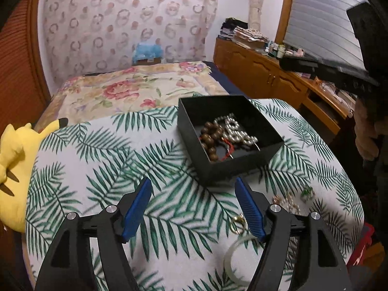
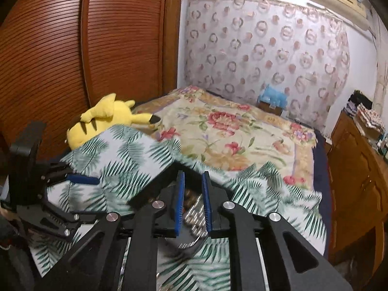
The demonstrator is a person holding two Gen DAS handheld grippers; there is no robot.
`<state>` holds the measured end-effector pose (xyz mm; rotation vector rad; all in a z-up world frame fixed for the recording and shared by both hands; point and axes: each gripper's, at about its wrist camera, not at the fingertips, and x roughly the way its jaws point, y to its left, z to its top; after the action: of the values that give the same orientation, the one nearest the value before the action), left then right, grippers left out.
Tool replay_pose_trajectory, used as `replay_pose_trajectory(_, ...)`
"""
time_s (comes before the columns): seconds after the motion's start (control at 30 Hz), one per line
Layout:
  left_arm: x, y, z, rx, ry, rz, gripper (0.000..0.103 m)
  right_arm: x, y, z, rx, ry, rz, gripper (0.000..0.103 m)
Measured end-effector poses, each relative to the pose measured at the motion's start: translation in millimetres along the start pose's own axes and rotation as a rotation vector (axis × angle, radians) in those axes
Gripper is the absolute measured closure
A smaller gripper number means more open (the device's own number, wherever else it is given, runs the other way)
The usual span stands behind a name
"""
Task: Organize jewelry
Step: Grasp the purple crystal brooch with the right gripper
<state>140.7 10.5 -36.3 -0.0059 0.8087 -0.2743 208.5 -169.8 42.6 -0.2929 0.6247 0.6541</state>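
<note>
inside, the square black box (image 1: 242, 155) holds round wooden beads (image 1: 210, 137).

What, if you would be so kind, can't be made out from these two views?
- Small pieces beside the box, left wrist view: too small to identify.
- Pale bangle, left wrist view: partly behind a tool finger.
- Box contents, right wrist view: blurred and screened by the right tool; whether it grips anything is unclear.
- Right tool, left wrist view: cut by the frame edge.
</note>
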Motion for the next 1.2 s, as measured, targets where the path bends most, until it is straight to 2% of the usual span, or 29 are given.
replay_pose_trajectory(0.13,-2,-7,-15,0.010,0.019,-0.009,0.033,-1,17,-34,0.010,0.052,0.041,0.086)
replay_pose_trajectory(0.23,-2,-8,-28,0.010,0.038,-0.013,0.032,3,30,-67,0.019,0.109,0.066,0.077)
replay_pose_trajectory(0.43,4,-10,-50,0.009,0.085,-0.016,0.032,9,51,-114,0.034,0.180,0.113,0.077)
replay_pose_trajectory(0.5,4,-10,-54,0.011,0.092,-0.011,0.032,10,52,-119,0.045,0.193,0.129,0.076)
replay_pose_trajectory(0.57,5,-8,-58,0.002,0.103,-0.014,0.032,13,53,-123,0.048,0.216,0.151,0.067)
replay_pose_trajectory(0.83,6,-8,-60,0.002,0.110,-0.024,0.032,28,58,-125,0.031,0.258,0.169,0.067)
replay_pose_trajectory(1.0,4,-8,-59,0.016,0.107,-0.021,0.032,43,66,-129,0.007,0.320,0.198,0.066)
replay_pose_trajectory(1.2,1,-7,-57,0.020,0.112,-0.019,0.032,47,66,-128,0.006,0.313,0.174,0.068)
